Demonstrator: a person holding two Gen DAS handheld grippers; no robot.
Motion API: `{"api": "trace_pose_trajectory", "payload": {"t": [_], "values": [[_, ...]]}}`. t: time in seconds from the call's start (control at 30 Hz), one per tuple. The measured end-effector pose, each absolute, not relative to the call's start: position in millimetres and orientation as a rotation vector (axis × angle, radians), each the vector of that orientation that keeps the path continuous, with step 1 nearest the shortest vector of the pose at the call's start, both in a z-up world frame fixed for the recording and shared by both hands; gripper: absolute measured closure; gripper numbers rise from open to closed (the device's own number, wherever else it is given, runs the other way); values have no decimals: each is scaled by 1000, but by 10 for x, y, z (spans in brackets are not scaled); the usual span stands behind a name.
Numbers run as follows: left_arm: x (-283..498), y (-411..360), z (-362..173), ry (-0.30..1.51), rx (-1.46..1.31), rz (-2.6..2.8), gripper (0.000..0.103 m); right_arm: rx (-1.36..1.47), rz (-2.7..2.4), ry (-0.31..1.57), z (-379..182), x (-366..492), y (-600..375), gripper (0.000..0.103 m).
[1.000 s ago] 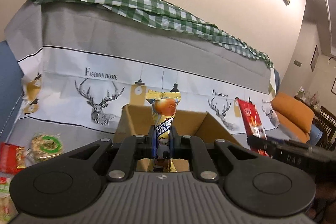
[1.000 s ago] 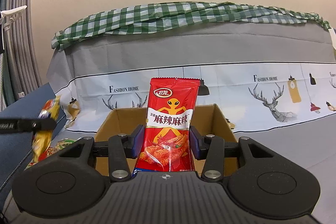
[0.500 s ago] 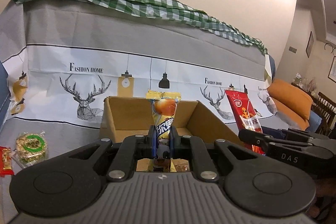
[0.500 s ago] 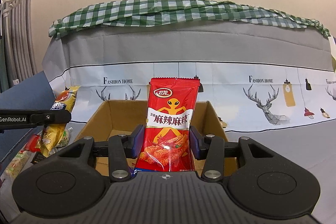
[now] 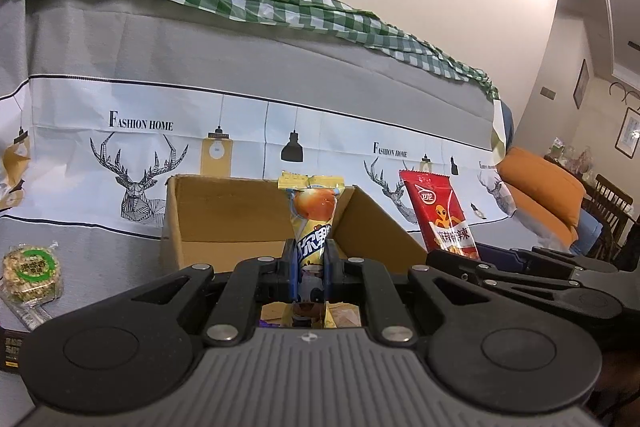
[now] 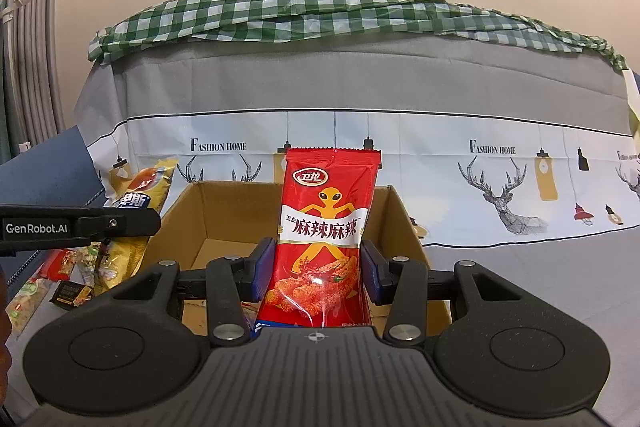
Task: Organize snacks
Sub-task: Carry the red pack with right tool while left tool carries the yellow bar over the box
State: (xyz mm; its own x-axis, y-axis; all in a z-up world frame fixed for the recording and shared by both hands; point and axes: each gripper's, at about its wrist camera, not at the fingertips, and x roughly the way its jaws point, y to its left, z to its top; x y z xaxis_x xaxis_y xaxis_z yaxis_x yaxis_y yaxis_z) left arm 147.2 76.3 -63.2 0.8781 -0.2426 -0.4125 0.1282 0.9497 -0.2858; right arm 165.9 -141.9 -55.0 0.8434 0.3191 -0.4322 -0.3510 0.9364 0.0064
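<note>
Cardboard box [image 5: 224, 223] nearer, left tongs [image 5: 310, 259] shifted right, still gripping yellow packet [image 5: 314, 223]

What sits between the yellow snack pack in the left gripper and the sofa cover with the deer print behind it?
The open cardboard box, as the left wrist view shows; the yellow snack pack stands in front of its opening.

Left claw [image 5: 311, 259] pinched nearly closed, right claw [image 6: 316, 267] clamped wider, both tilted slightly downward.
</note>
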Motion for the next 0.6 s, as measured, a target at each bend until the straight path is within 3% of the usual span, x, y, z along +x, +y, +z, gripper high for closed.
{"api": "trace_pose_trajectory", "payload": {"t": [0.5, 0.53, 0.6], "values": [[1487, 775, -625, 466, -298, -227, 90, -72, 348, 445, -575, 1673, -1413, 56], [1499, 787, -637, 479, -317, -250, 86, -72, 344, 444, -576, 1675, -1412, 55], [1501, 795, -655, 494, -326, -263, 57, -75, 324, 440, -577, 1677, -1396, 47]]}}
